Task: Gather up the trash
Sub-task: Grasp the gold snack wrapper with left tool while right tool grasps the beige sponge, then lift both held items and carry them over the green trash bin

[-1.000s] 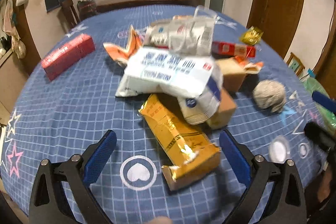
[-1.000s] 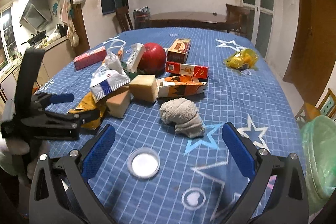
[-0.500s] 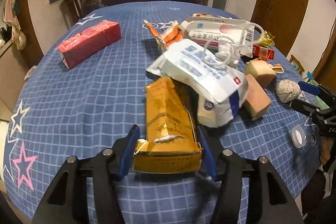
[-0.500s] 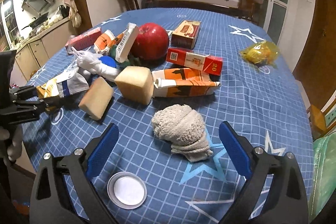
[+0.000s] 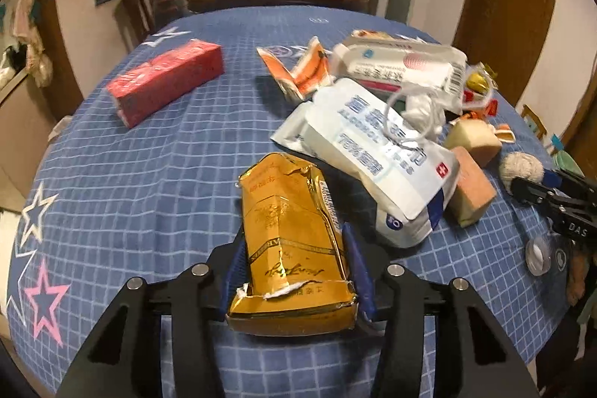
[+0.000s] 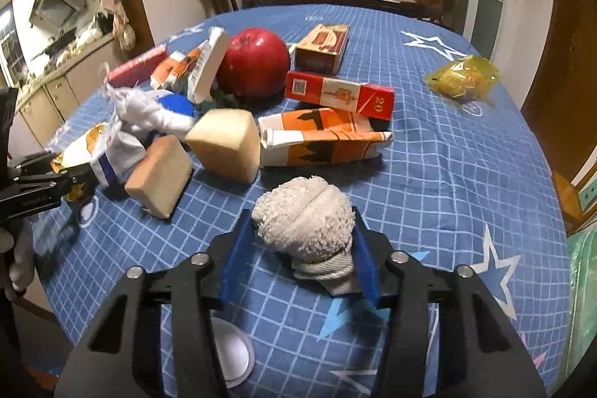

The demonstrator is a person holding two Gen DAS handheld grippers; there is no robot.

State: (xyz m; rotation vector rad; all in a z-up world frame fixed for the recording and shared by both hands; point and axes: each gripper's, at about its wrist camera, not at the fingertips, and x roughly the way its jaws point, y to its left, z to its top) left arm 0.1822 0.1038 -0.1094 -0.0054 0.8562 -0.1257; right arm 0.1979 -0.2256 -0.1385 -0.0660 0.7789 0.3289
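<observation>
My left gripper (image 5: 293, 271) is shut on a torn gold foil packet (image 5: 291, 241) at the near edge of the blue checked table (image 5: 130, 181); the packet also shows in the right wrist view (image 6: 80, 152). My right gripper (image 6: 298, 260) is shut on a balled grey cloth (image 6: 304, 224), which rests on the table; it also shows in the left wrist view (image 5: 520, 168). A white wipes pack (image 5: 377, 144) lies just behind the gold packet.
Beyond lie two sponge blocks (image 6: 224, 144), a red apple (image 6: 255, 62), an orange carton (image 6: 321, 140), red boxes (image 6: 337, 94), a red pack (image 5: 166, 81), a yellow wrapper (image 6: 462, 77) and a clear lid (image 6: 231, 353). A green bag (image 6: 584, 290) hangs off the right edge.
Both grippers moved forward and closed: the left on the gold packet, the right on the grey cloth ball. One second ago both were open.
</observation>
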